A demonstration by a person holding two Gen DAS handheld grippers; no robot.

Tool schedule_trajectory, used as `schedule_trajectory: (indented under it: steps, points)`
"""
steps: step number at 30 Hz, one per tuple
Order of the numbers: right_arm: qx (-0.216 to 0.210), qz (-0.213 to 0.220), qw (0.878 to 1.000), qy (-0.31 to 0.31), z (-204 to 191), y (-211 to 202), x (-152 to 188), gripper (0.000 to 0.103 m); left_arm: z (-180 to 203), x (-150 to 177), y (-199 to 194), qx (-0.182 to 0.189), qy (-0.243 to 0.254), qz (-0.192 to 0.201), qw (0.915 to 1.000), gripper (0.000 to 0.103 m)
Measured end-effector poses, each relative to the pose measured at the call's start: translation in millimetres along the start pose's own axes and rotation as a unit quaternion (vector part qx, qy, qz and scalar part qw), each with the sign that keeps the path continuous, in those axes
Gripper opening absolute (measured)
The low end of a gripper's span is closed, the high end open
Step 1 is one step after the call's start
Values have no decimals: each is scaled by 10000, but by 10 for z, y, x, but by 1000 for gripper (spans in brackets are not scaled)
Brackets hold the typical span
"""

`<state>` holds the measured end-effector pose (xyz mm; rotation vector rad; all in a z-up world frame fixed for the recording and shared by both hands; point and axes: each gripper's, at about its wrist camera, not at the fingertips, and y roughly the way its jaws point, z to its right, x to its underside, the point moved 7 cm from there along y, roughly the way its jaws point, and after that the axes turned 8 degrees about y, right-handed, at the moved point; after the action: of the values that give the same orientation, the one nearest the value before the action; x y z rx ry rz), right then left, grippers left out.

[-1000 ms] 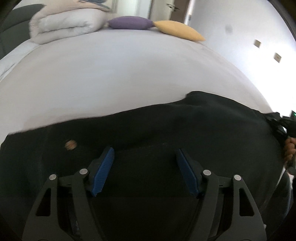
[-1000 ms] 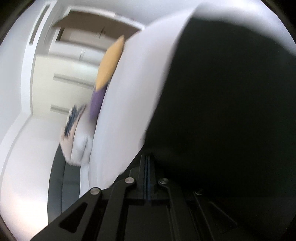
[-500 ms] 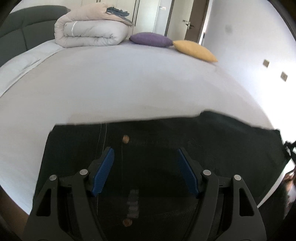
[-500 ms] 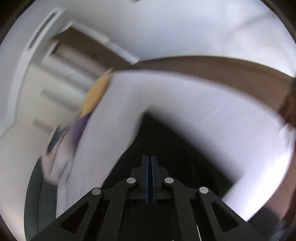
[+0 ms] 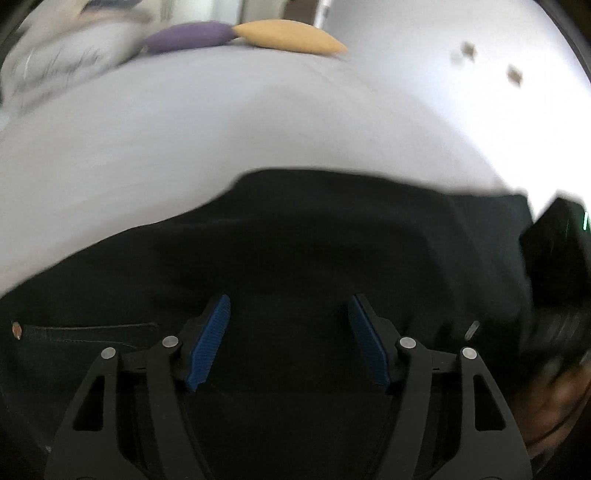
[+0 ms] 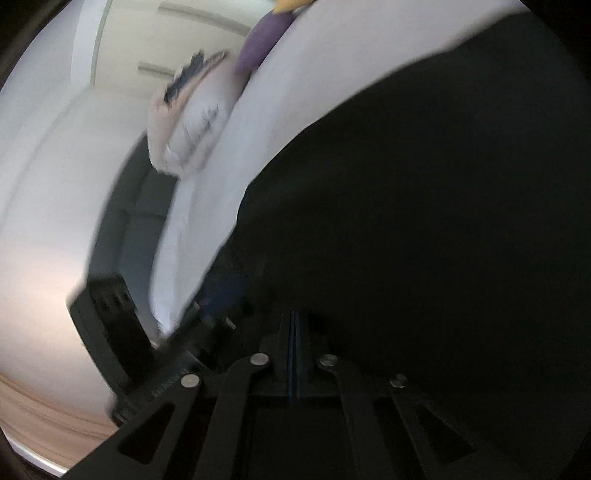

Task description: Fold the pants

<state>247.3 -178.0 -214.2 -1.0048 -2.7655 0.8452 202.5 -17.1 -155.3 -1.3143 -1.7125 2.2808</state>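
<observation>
Bed (image 5: 221, 122) — pants (image 5: 295, 240) spread beyond parted left fingers (image 5: 210, 339).

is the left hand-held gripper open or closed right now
Open. The left hand-held gripper has its two blue pads set wide apart above the black pants, with no fabric between them.

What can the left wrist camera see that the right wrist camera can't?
Only the left wrist view shows the left tongs wide open over the black pants, a small copper rivet and two wall plates. Only the right wrist view shows the right tongs pressed shut against dark cloth, and the grey headboard. Both show the pants, white bed, purple pillow, yellow pillow and rolled duvet.
</observation>
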Motion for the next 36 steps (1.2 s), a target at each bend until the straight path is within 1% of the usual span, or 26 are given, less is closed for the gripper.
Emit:
schedule_trajectory:
  steps: [2, 3, 4, 5, 7, 8, 9, 11, 12, 16, 17, 18, 19, 20, 22, 23, 24, 25, 26, 27, 28, 31, 33, 34, 35, 36]
  points:
    - [-24, 324, 9993, 181, 138, -241, -90, 0, -28, 37, -22, 42, -26, 21, 10000, 64]
    - [-5, 488, 9985, 241, 205, -326, -122, 0, -81, 48, -49, 56, -113, 20, 9999, 57]
    - [16, 674, 9972, 336, 314, -484, -193, 0, -135, 53, -61, 1, -148, 17, 9999, 52]
    - [11, 926, 9946, 469, 465, -723, -273, 0, -203, 79, -93, -101, -174, 5, 9998, 51]
    - [20, 1336, 9889, 653, 572, -977, -468, 0, -333, 164, -201, -254, -269, 25, 9993, 48]
    - [50, 1586, 9845, 742, 684, -1184, -537, 0, -377, 198, -209, -269, -320, 38, 9991, 44]
    - [79, 1832, 9796, 827, 800, -1388, -589, 0, -421, 238, -258, -277, -362, 72, 9989, 34]
    - [122, 2281, 9684, 1002, 1029, -1825, -654, 0, -495, 294, -354, -556, -364, 129, 9977, 34]
    - [179, 2408, 9647, 1048, 1088, -1947, -668, 0, -511, 364, -426, -636, -360, 155, 9972, 34]
    - [334, 3177, 9403, 1175, 1395, -2633, -846, 0, -785, 608, -630, -688, -706, 276, 9947, 34]
    - [343, 3238, 9388, 1119, 1414, -2723, -864, 0, -832, 635, -667, -674, -791, 286, 9942, 34]
    - [493, 3322, 9370, 957, 1394, -2813, -936, 0, -885, 683, -723, -681, -841, 283, 9937, 34]
    - [823, 3422, 9330, 753, 1358, -2885, -1003, 0, -898, 692, -744, -725, -873, 272, 9932, 34]
    - [1332, 3554, 9233, 587, 1318, -2932, -1113, 0, -899, 732, -780, -778, -880, 250, 9928, 34]
    - [1611, 3668, 9123, 847, 1447, -3155, -1223, 0, -872, 762, -844, -879, -884, 236, 9919, 35]
    - [1511, 3733, 9084, 1122, 1491, -3272, -1236, 7, -850, 782, -887, -895, -899, 228, 9917, 37]
    - [1383, 3776, 9077, 1200, 1512, -3462, -1171, 15, -830, 819, -928, -911, -923, 229, 9913, 40]
    - [1402, 3814, 9078, 1043, 1405, -3552, -1120, 33, -766, 867, -936, -920, -946, 255, 9909, 40]
    - [1449, 3842, 9078, 851, 1309, -3582, -1066, 55, -729, 895, -971, -893, -987, 300, 9906, 40]
    - [1524, 3825, 9092, 626, 1195, -3609, -1022, 62, -701, 809, -802, -859, -1025, 326, 9905, 40]
    - [1553, 3661, 9166, 404, 1077, -3577, -961, 65, -609, 650, -718, -832, -1052, 346, 9904, 41]
    - [1423, 3049, 9417, -39, 720, -3232, -926, 64, -492, 579, -648, -750, -1004, 347, 9915, 42]
    - [1415, 2676, 9524, -355, 674, -3196, -858, 57, -409, 539, -603, -692, -933, 331, 9927, 42]
    - [1369, 2537, 9567, -398, 597, -3009, -837, 50, -377, 522, -566, -687, -900, 304, 9931, 42]
    - [1344, 2382, 9613, -347, 610, -2880, -865, 46, -352, 517, -534, -689, -857, 267, 9936, 42]
    - [1380, 2291, 9632, -259, 660, -2788, -874, 46, -345, 521, -515, -703, -827, 236, 9938, 42]
